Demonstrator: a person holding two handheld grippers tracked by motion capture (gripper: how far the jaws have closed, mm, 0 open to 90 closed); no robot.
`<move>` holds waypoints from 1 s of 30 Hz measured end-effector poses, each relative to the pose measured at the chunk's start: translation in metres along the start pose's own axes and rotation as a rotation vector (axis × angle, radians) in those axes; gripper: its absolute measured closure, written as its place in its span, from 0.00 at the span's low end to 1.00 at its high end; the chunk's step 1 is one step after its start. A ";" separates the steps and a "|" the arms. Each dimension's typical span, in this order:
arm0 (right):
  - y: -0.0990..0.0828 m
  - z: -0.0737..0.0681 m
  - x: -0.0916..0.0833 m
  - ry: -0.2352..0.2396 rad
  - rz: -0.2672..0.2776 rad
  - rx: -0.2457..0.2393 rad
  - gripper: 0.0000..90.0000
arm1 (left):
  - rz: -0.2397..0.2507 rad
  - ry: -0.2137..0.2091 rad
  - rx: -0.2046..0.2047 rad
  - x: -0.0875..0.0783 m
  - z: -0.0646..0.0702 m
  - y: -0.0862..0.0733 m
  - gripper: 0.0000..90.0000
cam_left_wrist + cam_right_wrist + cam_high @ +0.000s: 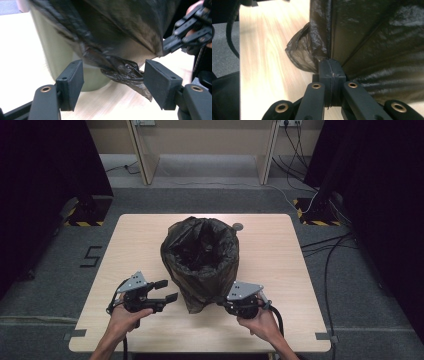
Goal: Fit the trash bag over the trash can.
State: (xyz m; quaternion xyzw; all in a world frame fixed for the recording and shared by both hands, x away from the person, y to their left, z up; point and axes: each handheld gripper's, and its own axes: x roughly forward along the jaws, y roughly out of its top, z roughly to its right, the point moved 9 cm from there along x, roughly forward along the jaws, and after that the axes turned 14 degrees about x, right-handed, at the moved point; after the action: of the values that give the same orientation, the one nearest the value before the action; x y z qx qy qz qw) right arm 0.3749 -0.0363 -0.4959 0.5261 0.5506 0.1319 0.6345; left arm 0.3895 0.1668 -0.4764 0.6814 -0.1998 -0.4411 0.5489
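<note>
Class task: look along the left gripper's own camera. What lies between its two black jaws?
In the left gripper view, a twisted tail of the black bin bag hangs between the open left gripper jaws, touching neither pad, over bare table.

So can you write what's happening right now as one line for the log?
left gripper: open, bag's twisted tail between pads | right gripper: shut on black bag | bag: draped over bin | table

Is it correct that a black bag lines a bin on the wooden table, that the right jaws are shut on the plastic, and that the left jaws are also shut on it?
Not quite. The left gripper is open: in the left gripper view its jaws stand apart on either side of the twisted tail of the black bag. The rest holds: the bag lines the bin on the wooden table, and the right gripper is shut on the plastic.
</note>
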 end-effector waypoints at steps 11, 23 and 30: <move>0.008 0.022 -0.042 -0.072 0.093 0.099 0.51 | 0.055 0.086 -0.012 -0.015 -0.040 0.020 0.34; 0.088 0.057 -0.093 -0.229 0.317 0.183 0.42 | 0.067 0.101 0.010 -0.018 -0.054 0.043 0.32; 0.123 0.081 -0.057 -0.286 0.245 0.223 0.49 | 0.077 0.105 0.008 -0.025 -0.055 0.045 0.32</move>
State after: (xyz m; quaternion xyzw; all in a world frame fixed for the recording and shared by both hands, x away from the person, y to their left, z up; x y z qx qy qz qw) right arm 0.4732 -0.0705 -0.3770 0.6693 0.3980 0.0702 0.6234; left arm 0.4307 0.2027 -0.4249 0.6976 -0.1986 -0.3826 0.5724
